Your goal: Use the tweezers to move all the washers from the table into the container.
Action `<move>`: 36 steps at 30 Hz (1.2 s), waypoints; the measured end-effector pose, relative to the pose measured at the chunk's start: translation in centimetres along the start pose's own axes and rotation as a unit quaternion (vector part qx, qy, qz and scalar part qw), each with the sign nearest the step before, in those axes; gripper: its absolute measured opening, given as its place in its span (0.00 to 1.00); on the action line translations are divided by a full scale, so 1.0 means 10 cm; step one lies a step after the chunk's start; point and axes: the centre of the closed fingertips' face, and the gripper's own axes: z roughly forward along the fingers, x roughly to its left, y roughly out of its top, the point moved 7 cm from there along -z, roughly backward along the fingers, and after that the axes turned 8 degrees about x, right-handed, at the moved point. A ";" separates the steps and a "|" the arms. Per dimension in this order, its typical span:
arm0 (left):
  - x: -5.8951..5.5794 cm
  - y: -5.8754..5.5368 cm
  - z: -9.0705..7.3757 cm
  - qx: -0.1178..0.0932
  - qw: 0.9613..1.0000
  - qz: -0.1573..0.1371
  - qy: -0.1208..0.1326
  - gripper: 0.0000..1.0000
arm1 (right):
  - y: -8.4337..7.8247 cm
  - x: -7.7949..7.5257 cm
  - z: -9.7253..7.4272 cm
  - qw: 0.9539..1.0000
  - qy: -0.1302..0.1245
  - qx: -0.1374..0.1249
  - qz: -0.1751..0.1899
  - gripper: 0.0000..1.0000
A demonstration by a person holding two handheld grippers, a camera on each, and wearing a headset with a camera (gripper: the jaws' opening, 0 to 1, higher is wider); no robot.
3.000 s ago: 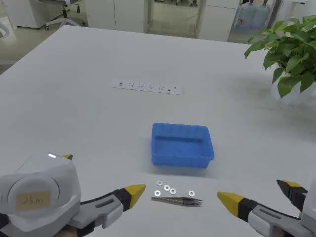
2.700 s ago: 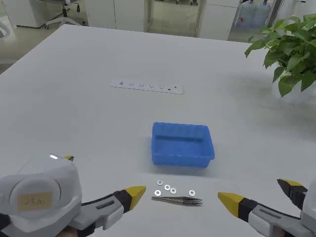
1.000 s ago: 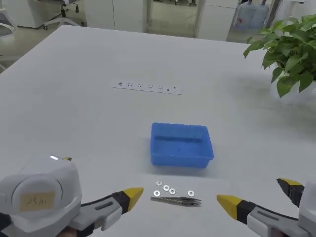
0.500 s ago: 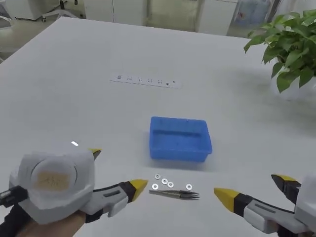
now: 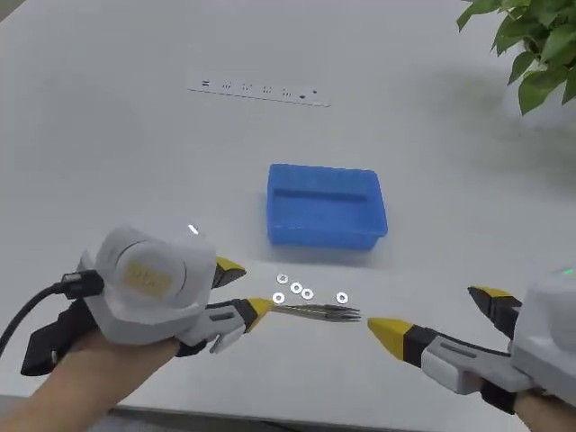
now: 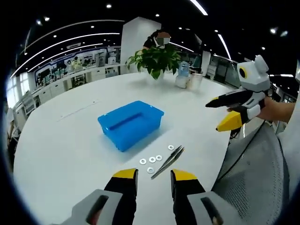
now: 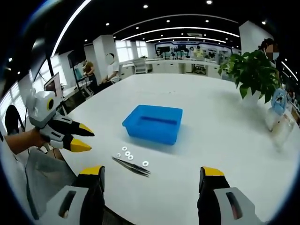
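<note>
- White desk (image 5: 135, 162), wide, carrying all below.
- Blue container (image 5: 324, 236) mid-desk (shallow, rectangular, open-topped).
- Right gripper (image 5: 432, 310) at the near right, jaws spread wide, holding nothing.
- Left gripper (image 5: 245, 288) at the near left, jaws narrowly parted, empty, one yellow tip just beside the tweezers' end.
- Tweezers (image 5: 315, 311) flat on the desk between both grippers.
- Five washers (image 5: 296, 288) loose on the desk, between tweezers and container.

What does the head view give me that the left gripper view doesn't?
Head view: the cable on the left gripper and the hand holding it. Left gripper view: ceiling lights and a grey mesh chair. Both: the blue container, five washers, tweezers beside them, the plant, and the open right gripper.
</note>
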 end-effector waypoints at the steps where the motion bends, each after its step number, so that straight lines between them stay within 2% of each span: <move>1: 0.01 -0.01 0.06 0.008 1.000 0.002 -0.005 0.25 | 0.00 0.00 0.02 1.000 0.002 0.004 0.000 0.82; 3: 0.02 -0.05 0.16 0.022 1.000 0.012 -0.018 0.22 | -0.01 0.01 0.07 1.000 0.007 0.012 -0.003 0.82; 7: 0.05 -0.10 0.34 0.042 0.999 0.024 -0.025 0.18 | -0.02 0.00 0.19 0.999 0.019 0.030 -0.007 0.82; 12: 0.09 -0.12 0.53 0.051 0.997 0.044 -0.030 0.14 | -0.03 0.05 0.32 0.998 0.047 0.038 -0.004 0.82; 15: 0.09 -0.15 0.61 0.061 0.995 0.070 -0.036 0.10 | -0.03 0.09 0.39 0.997 0.057 0.045 -0.009 0.79; 17: 0.09 -0.18 0.65 0.073 0.992 0.093 -0.050 0.09 | -0.01 0.12 0.43 0.997 0.064 0.046 -0.015 0.78; 19: 0.09 -0.20 0.69 0.081 0.990 0.104 -0.050 0.09 | 0.00 0.16 0.47 0.995 0.081 0.047 -0.017 0.77; 22: 0.12 -0.22 0.70 0.088 0.988 0.117 -0.049 0.06 | 0.00 0.18 0.50 0.994 0.088 0.056 -0.026 0.72; 25: 0.14 -0.20 0.71 0.081 0.986 0.134 -0.054 0.02 | 0.02 0.21 0.51 0.993 0.092 0.060 -0.043 0.70; 27: 0.13 -0.18 0.71 0.078 0.983 0.154 -0.060 0.00 | 0.03 0.23 0.52 0.992 0.096 0.061 -0.048 0.69; 29: 0.12 -0.18 0.70 0.080 0.980 0.168 -0.065 0.00 | 0.04 0.24 0.53 0.992 0.098 0.062 -0.054 0.68; 30: 0.11 -0.17 0.69 0.081 0.981 0.166 -0.065 0.00 | 0.04 0.25 0.53 0.991 0.099 0.063 -0.057 0.68; 32: 0.07 -0.13 0.64 0.082 0.979 0.168 -0.081 0.00 | 0.05 0.28 0.53 0.991 0.102 0.063 -0.066 0.67; 34: 0.01 -0.08 0.58 0.081 0.974 0.190 -0.090 0.00 | 0.06 0.32 0.53 0.989 0.106 0.064 -0.077 0.66; 36: -0.03 -0.01 0.51 0.077 0.974 0.194 -0.084 0.00 | 0.07 0.35 0.52 0.988 0.106 0.065 -0.095 0.64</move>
